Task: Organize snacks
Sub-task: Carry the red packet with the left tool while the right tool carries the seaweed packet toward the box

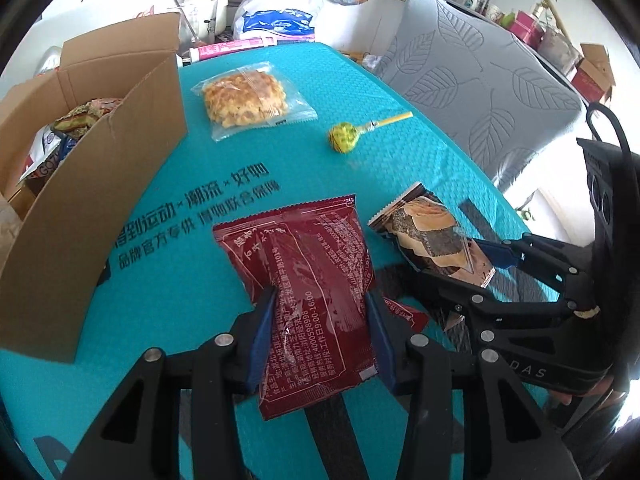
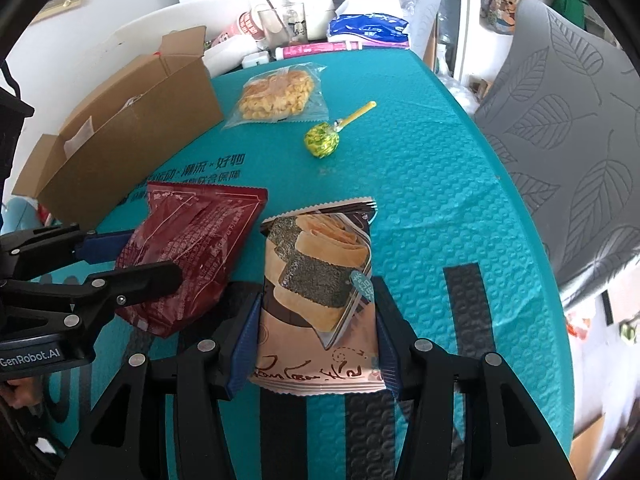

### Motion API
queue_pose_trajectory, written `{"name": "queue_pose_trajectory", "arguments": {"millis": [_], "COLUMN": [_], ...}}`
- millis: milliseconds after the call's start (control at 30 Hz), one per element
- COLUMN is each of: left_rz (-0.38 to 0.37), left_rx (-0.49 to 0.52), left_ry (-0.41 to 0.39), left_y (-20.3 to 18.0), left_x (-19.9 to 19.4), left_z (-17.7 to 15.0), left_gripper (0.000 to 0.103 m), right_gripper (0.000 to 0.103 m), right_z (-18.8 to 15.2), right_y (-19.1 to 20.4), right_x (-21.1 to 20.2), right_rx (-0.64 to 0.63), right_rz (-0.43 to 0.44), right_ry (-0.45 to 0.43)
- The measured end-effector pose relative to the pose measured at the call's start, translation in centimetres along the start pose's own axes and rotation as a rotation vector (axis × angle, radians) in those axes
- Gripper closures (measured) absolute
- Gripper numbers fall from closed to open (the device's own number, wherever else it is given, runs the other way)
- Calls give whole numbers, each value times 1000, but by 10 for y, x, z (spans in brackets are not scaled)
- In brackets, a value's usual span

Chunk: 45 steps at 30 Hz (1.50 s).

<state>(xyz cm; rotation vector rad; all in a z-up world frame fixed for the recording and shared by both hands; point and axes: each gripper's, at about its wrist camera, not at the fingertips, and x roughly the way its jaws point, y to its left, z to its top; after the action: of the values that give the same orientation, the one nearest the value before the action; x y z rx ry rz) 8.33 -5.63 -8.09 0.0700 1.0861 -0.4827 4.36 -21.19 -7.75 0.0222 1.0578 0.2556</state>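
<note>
My left gripper point(image 1: 320, 300) is shut on a dark red snack packet point(image 1: 308, 280), which also shows in the right wrist view point(image 2: 188, 248). My right gripper point(image 2: 316, 312) is shut on a seaweed-roll snack packet point(image 2: 320, 292), seen in the left wrist view point(image 1: 432, 236). Both packets are held just above the teal table mat point(image 1: 400, 168). A clear-wrapped pastry point(image 1: 248, 100) and a yellow-green lollipop point(image 1: 344, 138) lie farther back on the mat. An open cardboard box point(image 1: 100, 184) with several snacks inside stands at the left.
Cups, a tissue pack point(image 2: 368, 26), a pink tube point(image 1: 236, 48) and bags crowd the table's far end. A grey leaf-patterned cushion point(image 1: 480, 80) lies off the right edge. The box point(image 2: 132, 128) borders the mat's left side.
</note>
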Motion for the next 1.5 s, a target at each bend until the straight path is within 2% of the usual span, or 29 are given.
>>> {"name": "queue_pose_trajectory", "arguments": {"millis": [233,333,367,400,433,667,800,833,867,900,933,1000,1067,1267,1500], "left_rz": [3,37,44,31,24,43,-1,-16,-19,-22,-27,-39,-45,-62,-60], "left_rx": [21,25,15,-2,1,-1,-25,-29,-25,-20,-15,-8,-5,-4,-22], "left_ry": [1,8,24,53,13,0,-11,-17,-23,-26,-30,-28,-29,-52,-97], "left_y": [-4,-4,-1,3,4,1,2,2,1,0,-1,-3,-5,-6,0], "left_x": [0,7,12,18,15,14,13,13,12,12,12,12,11,-2,-25], "left_z": [-11,-10,-10,-11,-12,-12,-12,-12,-13,-13,-13,-13,-12,-10,-6], "left_gripper": [57,40,35,35,33,33,33,34,44,47,48,57,60,61,61], "right_gripper": [51,40,40,40,39,36,38,41,48,50,50,51,51,51,51], "right_z": [-14,-13,-13,-13,-12,-13,-14,-14,-15,-17,-17,-19,-20,-20,-14], "right_y": [4,0,-1,0,1,10,10,10,10,9,8,7,7,4,15], "right_x": [-10,-9,-9,-8,-7,-1,0,0,-1,-3,-3,-4,-5,-10,-25], "right_rx": [-2,33,46,41,27,-44,-47,-47,-48,-48,-45,-40,-40,-6,-26], "right_rz": [20,54,60,42,21,-89,-100,-110,-122,-127,-123,-116,-118,-64,-7], "right_ry": [13,2,1,-1,0,12,8,6,5,1,1,-4,-10,-26,-67]}}
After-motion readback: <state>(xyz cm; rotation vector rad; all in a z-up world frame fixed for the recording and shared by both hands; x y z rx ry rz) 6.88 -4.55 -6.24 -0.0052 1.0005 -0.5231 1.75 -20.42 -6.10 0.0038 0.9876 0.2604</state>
